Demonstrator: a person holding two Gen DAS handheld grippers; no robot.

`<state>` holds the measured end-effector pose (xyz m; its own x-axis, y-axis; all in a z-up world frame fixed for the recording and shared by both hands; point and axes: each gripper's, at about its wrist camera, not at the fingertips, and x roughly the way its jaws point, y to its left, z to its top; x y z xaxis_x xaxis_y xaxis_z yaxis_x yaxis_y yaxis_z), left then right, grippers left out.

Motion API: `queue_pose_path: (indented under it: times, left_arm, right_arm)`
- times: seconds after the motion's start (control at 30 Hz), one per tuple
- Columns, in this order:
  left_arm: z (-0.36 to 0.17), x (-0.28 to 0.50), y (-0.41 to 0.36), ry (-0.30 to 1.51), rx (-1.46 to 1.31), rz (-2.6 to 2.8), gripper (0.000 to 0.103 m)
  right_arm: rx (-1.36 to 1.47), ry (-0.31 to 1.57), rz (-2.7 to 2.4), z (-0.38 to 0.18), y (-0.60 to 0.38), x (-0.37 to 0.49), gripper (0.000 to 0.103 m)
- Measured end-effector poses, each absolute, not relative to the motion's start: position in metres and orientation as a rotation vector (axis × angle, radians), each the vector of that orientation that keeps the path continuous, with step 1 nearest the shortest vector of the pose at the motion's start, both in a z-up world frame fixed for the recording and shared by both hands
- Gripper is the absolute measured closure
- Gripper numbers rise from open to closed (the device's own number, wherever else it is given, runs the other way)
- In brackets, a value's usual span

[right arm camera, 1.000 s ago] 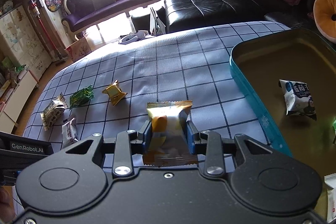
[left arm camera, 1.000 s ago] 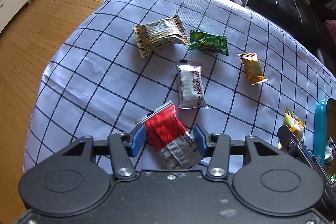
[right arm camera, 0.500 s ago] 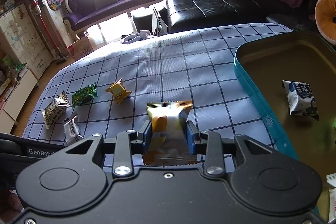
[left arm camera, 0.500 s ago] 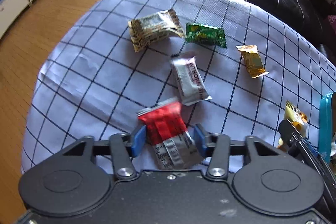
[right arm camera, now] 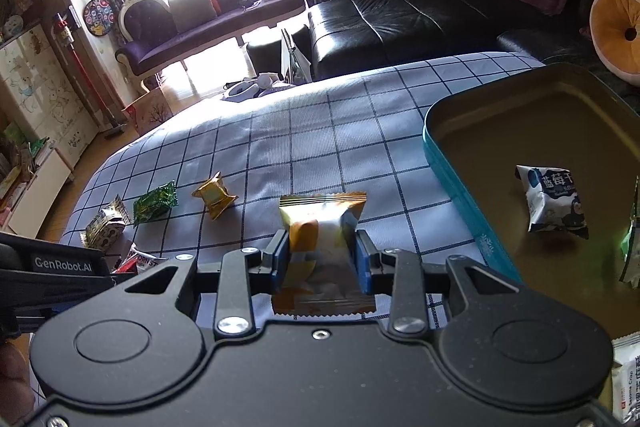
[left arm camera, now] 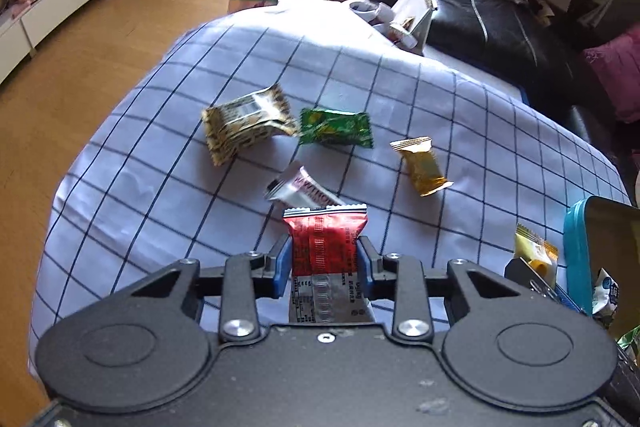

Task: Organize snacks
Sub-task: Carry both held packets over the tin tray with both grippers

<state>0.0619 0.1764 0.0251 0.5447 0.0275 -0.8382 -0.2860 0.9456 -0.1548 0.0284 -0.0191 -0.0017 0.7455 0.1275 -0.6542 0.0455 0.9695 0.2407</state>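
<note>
My left gripper (left arm camera: 323, 261) is closing its jaws on a red and silver snack packet (left arm camera: 326, 247), which is pinched between the blue pads and lifted off the checked cloth. My right gripper (right arm camera: 322, 255) is shut on a yellow and white snack packet (right arm camera: 320, 227), held above the cloth beside the teal tin (right arm camera: 456, 187). On the cloth lie a silver packet (left arm camera: 302, 189), a patterned tan packet (left arm camera: 246, 121), a green packet (left arm camera: 335, 127) and a gold packet (left arm camera: 422, 165). A white and blue packet (right arm camera: 554, 201) lies inside the tin.
The checked cloth (right arm camera: 320, 131) covers a rounded table with wood floor (left arm camera: 80, 67) to its left. A black sofa (right arm camera: 400, 23) stands behind it. The right gripper with its yellow packet (left arm camera: 534, 253) shows at the left wrist view's right edge. More packets (right arm camera: 628, 379) sit at the tin's near corner.
The left jaws closed onto the red packet and lifted it upright off the cloth; the view tilted up. The right gripper kept still with its yellow packet.
</note>
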Motion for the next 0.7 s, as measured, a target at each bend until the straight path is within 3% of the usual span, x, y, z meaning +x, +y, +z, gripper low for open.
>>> queue_pose_path:
  times: [0.7]
  left_arm:
    - [0.025, 0.083, 0.085, 0.934, -0.217, -0.037, 0.070]
  right_arm:
    - [0.407, 0.623, -0.106, 0.029, -0.126, 0.002, 0.060]
